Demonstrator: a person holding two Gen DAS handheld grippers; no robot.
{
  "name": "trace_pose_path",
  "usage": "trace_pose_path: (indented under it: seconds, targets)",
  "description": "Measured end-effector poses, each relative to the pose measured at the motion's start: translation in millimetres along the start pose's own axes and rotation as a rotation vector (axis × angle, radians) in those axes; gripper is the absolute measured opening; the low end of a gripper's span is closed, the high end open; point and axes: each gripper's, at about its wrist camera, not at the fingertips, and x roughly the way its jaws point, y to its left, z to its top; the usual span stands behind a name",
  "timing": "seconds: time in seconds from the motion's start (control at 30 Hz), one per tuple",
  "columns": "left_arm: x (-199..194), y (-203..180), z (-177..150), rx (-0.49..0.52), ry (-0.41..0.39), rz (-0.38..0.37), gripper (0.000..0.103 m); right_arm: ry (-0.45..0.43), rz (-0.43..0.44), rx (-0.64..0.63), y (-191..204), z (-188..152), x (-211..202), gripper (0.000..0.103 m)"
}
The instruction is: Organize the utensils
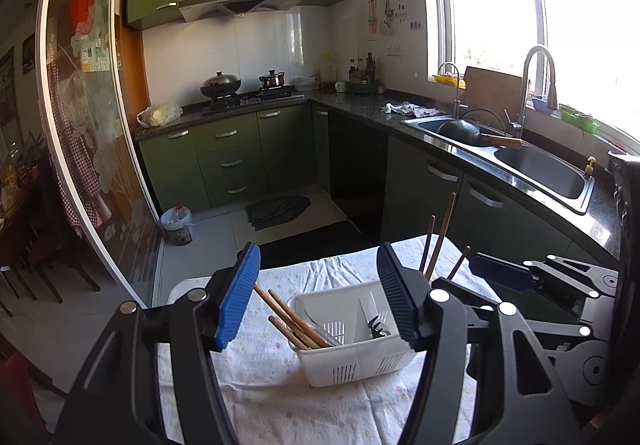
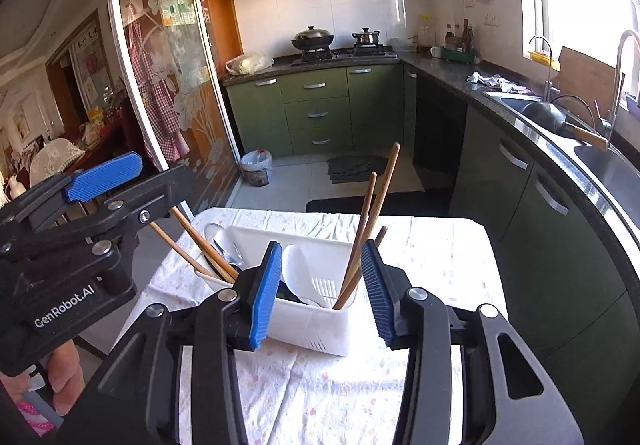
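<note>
A: Where's the basket (image 1: pixel 352 341)?

B: On the cloth (image 1: pixel 280 397) over a small table, near the middle. It's white, slotted low on the walls, and split into compartments.

A: What's in it?

B: At one end, a bundle of chopsticks (image 1: pixel 294 319) leans out over the rim, with a metal spoon (image 2: pixel 228 257) beside them. At the other end, more chopsticks (image 2: pixel 370 229) stand nearly upright, tips well above the rim. Something dark lies in the middle part; I can't tell what it is. There's also a white scoop (image 2: pixel 298 265) in there, seen from the right wrist.

A: And the grippers?

B: The left gripper (image 1: pixel 320 301) hangs just above the basket, jaws roughly half open. The leaning chopsticks and the basket show in the gap, but the pads (image 1: pixel 236 301) touch neither. It holds nothing.

A: The right one?

B: The right gripper (image 2: pixel 320 293) is over the basket's upright-chopstick end, jaws parted somewhat less than the left's. The basket wall and the base of the upright chopsticks show between its pads (image 2: pixel 264 295), with no contact that I can see. Empty as well.

A: Anything around the basket?

B: Beyond it, green cabinets (image 1: pixel 236 153) run under a dark counter, with a wok (image 1: pixel 221 83) on the stove. To the basket's right, a sink (image 1: pixel 540 165) sits below a window. A bin (image 1: pixel 176 223) stands on the floor past the table's far left corner. A hand (image 2: pixel 60 377) grips the left gripper's handle.
</note>
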Motion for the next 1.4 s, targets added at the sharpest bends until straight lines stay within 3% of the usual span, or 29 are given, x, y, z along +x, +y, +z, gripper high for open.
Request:
trace_pose_path:
  seconds: [0.07,0.17,0.27,0.4,0.6,0.8,0.97,1.4]
  targets:
    - [-17,4,-3,-0.019,-0.012,-0.021,0.063,-0.067,-0.006,-0.011,5,-6,-30,0.048]
    - [-55,10,-22,-0.025,-0.039,-0.026,0.093,-0.164,0.013,-0.038,16,-32,-84,0.069]
    - [-101,14,-63,0.0,-0.092,0.018,0.096,-0.24,0.012,-0.052,21,-75,-132,0.085]
    - [-142,16,-128,-0.001,-0.09,0.03,0.096,-0.288,-0.009,-0.026,20,-134,-175,0.097]
    - [-158,5,-176,0.005,-0.007,0.004,0.096,-0.281,-0.044,-0.025,25,-191,-211,0.098]
    - [-175,5,-181,-0.008,-0.046,-0.012,0.096,-0.289,-0.04,0.008,25,-212,-236,0.098]
    - [-186,7,-182,0.016,-0.054,0.02,0.096,-0.306,-0.047,0.035,17,-220,-250,0.098]
    - [-211,15,-177,-0.016,-0.069,0.007,0.096,-0.355,-0.044,0.023,21,-213,-278,0.098]
